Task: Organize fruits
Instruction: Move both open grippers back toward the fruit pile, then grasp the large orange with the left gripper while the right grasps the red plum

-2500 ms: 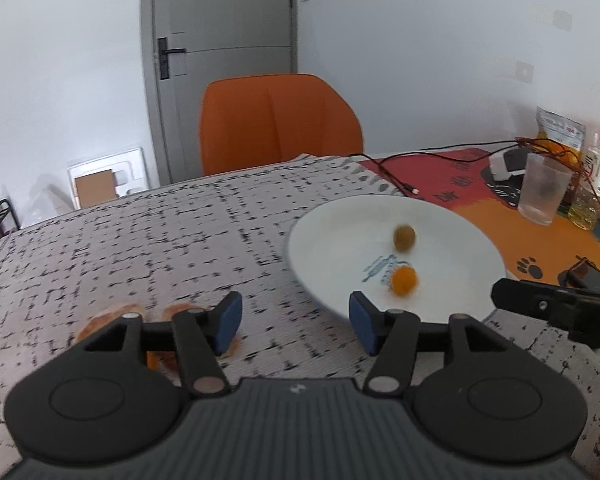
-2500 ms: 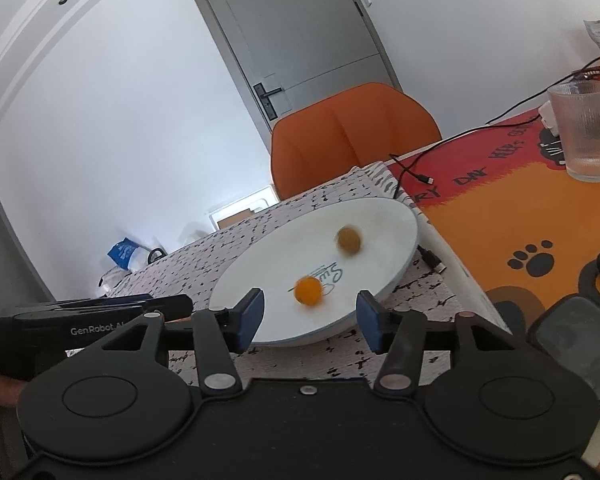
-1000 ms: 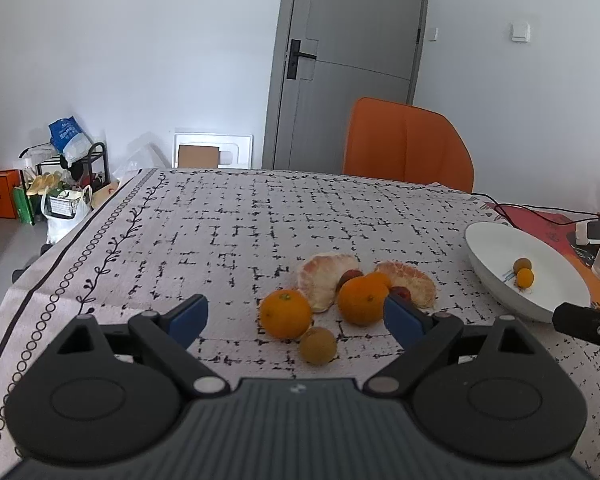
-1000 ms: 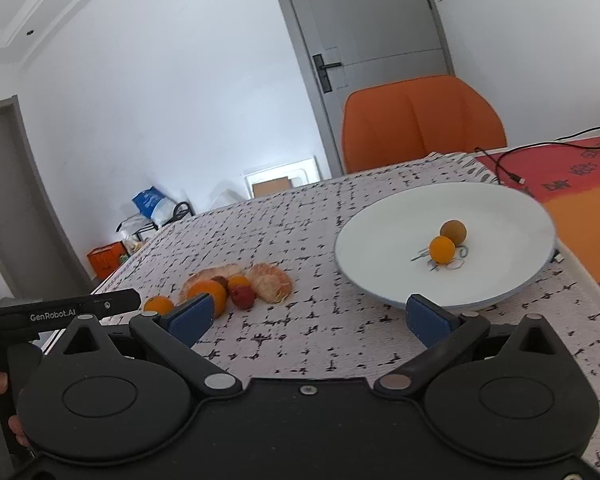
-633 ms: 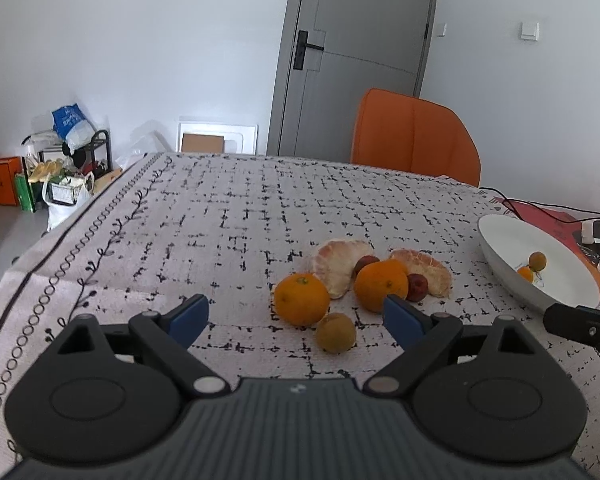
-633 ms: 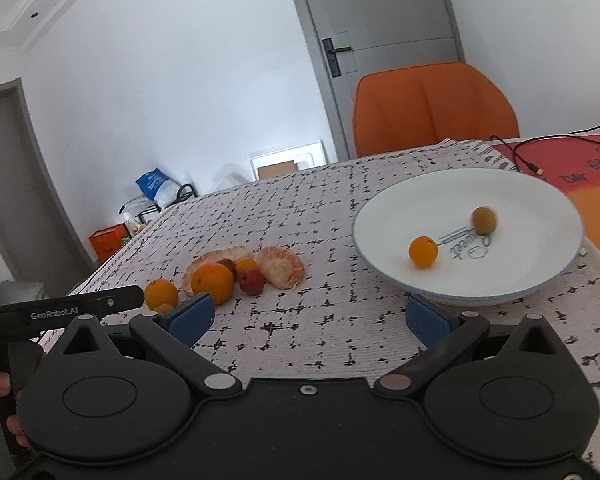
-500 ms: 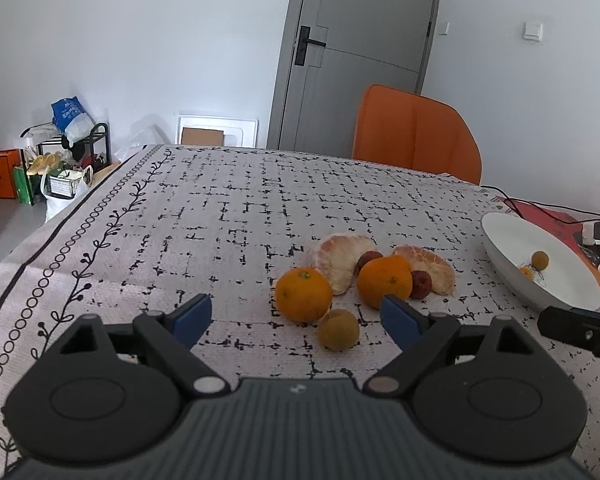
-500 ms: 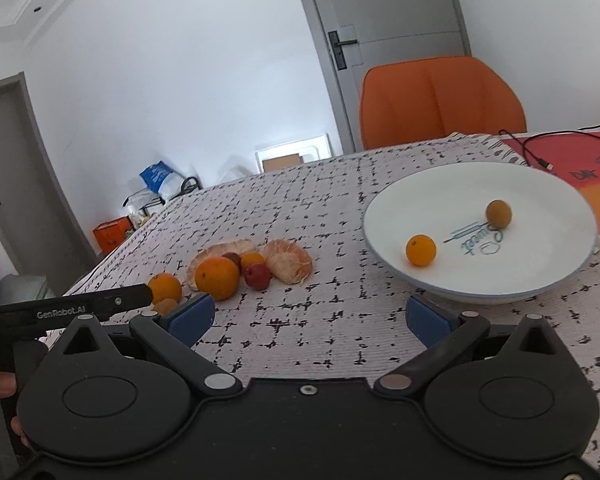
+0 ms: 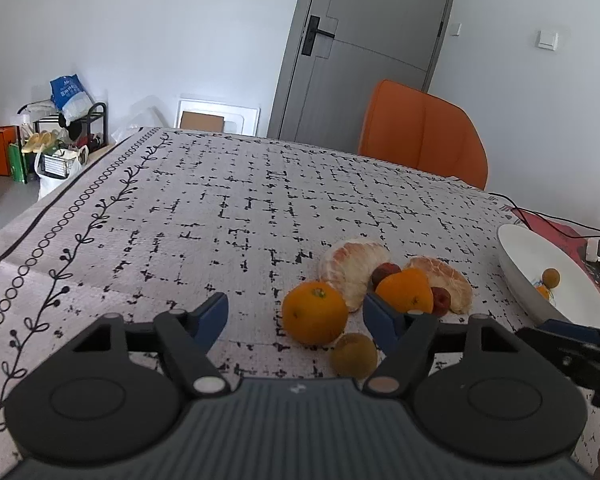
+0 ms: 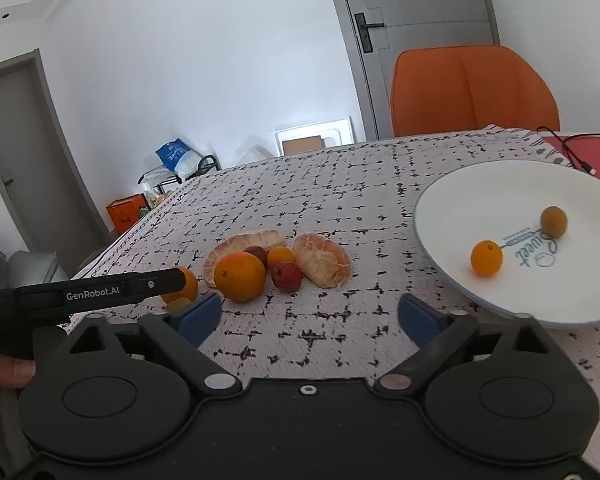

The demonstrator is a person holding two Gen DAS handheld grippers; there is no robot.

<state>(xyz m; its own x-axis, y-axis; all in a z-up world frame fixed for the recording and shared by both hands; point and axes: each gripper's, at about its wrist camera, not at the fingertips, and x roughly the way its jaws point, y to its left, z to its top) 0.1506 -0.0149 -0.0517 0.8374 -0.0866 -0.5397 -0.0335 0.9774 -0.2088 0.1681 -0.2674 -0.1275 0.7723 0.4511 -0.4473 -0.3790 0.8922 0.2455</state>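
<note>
**Orange fruit cluster ahead of both grippers, two pieces on the plate**

Orange and round, the nearest whole orange (image 9: 314,313) sits on the patterned tablecloth (image 9: 228,216) just ahead of my left gripper (image 9: 295,317), its stem dimple facing up. I see this gripper's jaws standing apart with nothing pressed between them; they have just been closing. A small brownish fruit (image 9: 354,355) lies just beside that orange, close to my right-hand pad. Further right is a second orange (image 9: 405,291), with a peeled citrus piece on either side: the left peeled half (image 9: 354,267) and the right peeled half (image 9: 446,282). Each is a curved wedge, and I read the long axis of both as running roughly left to right across my view. Two small red fruits sit against them; one red fruit (image 10: 286,276) shows clearly from the right wrist. My right gripper (image 10: 310,316) is also open over bare cloth, its jaws having just been narrowing. At far right the white plate (image 10: 460,184) holds a small orange fruit (image 10: 486,258) and a brown fruit (image 10: 553,221), apart from each other
</note>
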